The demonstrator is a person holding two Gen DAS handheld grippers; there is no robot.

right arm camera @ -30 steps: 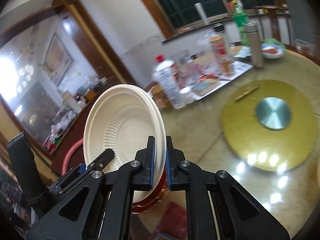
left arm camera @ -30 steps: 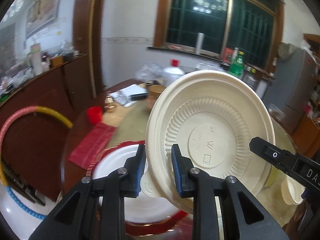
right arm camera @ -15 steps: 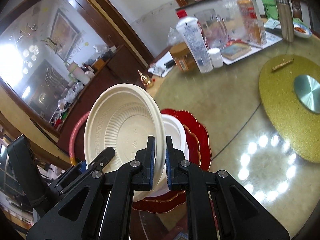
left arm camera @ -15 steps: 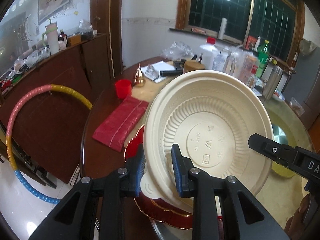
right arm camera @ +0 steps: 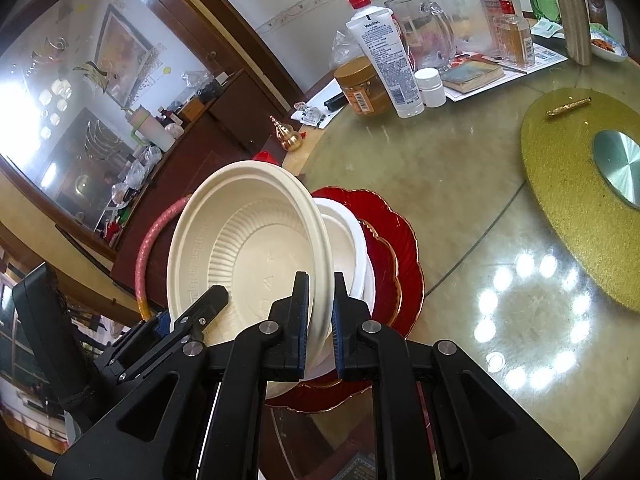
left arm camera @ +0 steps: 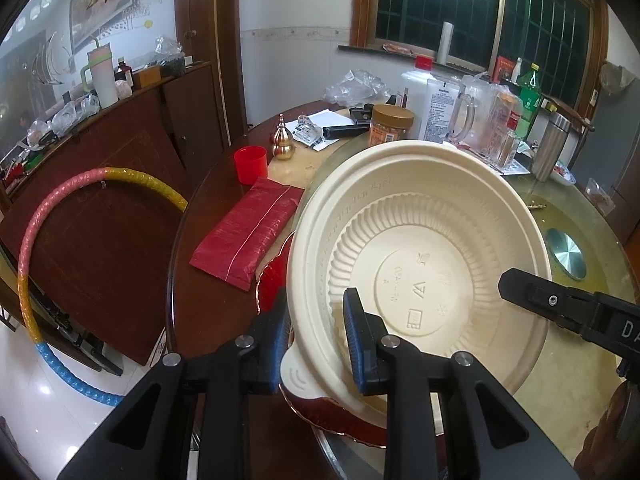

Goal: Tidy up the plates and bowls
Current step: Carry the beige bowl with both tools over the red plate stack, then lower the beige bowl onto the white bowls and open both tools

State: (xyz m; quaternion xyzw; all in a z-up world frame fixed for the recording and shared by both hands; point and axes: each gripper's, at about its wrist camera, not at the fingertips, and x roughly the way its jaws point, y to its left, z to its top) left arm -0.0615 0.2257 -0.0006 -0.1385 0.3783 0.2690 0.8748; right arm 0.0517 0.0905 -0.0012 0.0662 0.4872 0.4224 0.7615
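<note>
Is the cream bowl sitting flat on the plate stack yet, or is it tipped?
Tipped. The cream bowl stands steeply on edge, its inside facing the cameras, rim clamped by both claws, leaning over the white dish and red plate.

Indoor light, moderately bright; windows dark, so the source is overhead: a ring of small lamp reflections glares on the glossy desk. A mirrored cabinet blows out white at left of right-wrist view. Strong fisheye bending, black vignette corners; centre sharp, edges slightly soft.
</note>
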